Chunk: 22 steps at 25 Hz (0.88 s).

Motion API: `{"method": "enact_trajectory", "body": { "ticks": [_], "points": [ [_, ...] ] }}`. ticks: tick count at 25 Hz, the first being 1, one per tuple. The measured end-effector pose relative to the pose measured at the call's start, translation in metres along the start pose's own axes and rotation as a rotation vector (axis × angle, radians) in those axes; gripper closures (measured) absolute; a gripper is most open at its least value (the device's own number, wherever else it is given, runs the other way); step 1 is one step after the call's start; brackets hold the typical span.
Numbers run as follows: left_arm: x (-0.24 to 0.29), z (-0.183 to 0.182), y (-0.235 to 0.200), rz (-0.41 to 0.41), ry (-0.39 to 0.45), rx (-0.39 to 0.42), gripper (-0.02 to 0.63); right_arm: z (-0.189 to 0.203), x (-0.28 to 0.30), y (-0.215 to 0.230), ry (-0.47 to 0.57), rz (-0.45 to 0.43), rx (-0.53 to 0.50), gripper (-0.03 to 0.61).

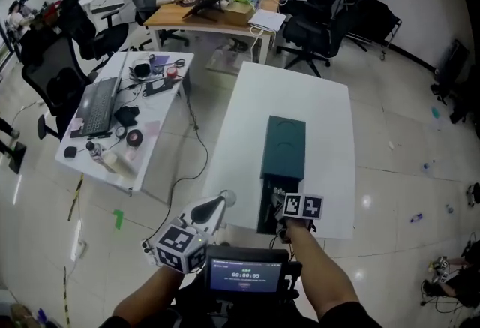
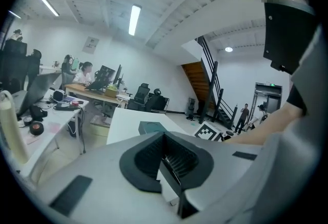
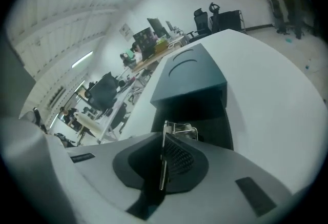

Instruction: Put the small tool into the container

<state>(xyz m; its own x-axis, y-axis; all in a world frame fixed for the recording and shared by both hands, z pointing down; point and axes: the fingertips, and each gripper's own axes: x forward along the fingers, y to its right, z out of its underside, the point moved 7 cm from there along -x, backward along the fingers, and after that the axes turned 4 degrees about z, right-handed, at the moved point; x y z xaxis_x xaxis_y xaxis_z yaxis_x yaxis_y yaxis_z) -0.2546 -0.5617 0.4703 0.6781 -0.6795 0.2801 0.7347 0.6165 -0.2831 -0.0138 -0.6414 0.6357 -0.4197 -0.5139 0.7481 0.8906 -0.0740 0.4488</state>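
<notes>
Metal tool (image 3: 179, 129) pinched in closed right gripper (image 3: 164, 141), centre frame, at container (image 3: 190, 77) opening. Left gripper (image 2: 165, 159) closed, empty. Next, likely: lower inside, then release.

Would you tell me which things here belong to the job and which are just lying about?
Job: tool, gripped in the right tongs; container; white table.
Lying about: keyboard, tape roll and headphones on the side desk; office chairs.
</notes>
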Motion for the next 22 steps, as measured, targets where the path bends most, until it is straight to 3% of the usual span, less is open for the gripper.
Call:
{"method": "enact_trajectory", "body": {
  "ticks": [6,10,11,13,14,17,19,20,21,22],
  "points": [
    [0.031,-0.011,-0.005,0.122,-0.003,-0.019,0.588,0.002,-0.037,0.003,0.096,-0.053,0.023,0.56],
    [0.066,-0.005,0.017,0.315,-0.04,-0.087,0.583,-0.008,-0.113,-0.009,0.289,-0.171,0.011,0.56],
    [0.076,-0.006,0.029,0.38,-0.045,-0.114,0.518,-0.012,-0.14,-0.014,0.359,-0.22,-0.008,0.56],
    [0.096,-0.009,0.062,0.534,-0.053,-0.181,0.323,-0.02,-0.197,-0.02,0.504,-0.319,-0.071,0.56],
    [0.105,-0.011,0.081,0.626,-0.058,-0.214,0.275,-0.021,-0.224,-0.021,0.568,-0.362,-0.111,0.56],
    [0.116,-0.019,0.153,0.926,-0.078,-0.28,0.272,-0.014,-0.296,-0.014,0.694,-0.468,-0.232,0.56],
    [0.115,-0.029,0.209,1.055,-0.069,-0.282,0.271,-0.002,-0.339,-0.005,0.75,-0.511,-0.306,0.558],
    [0.115,-0.032,0.233,1.072,-0.052,-0.268,0.337,0.004,-0.36,0.002,0.778,-0.532,-0.322,0.558],
    [0.115,-0.034,0.255,1.068,-0.032,-0.245,0.463,0.011,-0.379,0.01,0.803,-0.552,-0.325,0.558],
    [0.113,-0.033,0.275,1.057,-0.015,-0.218,0.483,0.018,-0.396,0.019,0.821,-0.564,-0.327,0.558]
  ]
}}
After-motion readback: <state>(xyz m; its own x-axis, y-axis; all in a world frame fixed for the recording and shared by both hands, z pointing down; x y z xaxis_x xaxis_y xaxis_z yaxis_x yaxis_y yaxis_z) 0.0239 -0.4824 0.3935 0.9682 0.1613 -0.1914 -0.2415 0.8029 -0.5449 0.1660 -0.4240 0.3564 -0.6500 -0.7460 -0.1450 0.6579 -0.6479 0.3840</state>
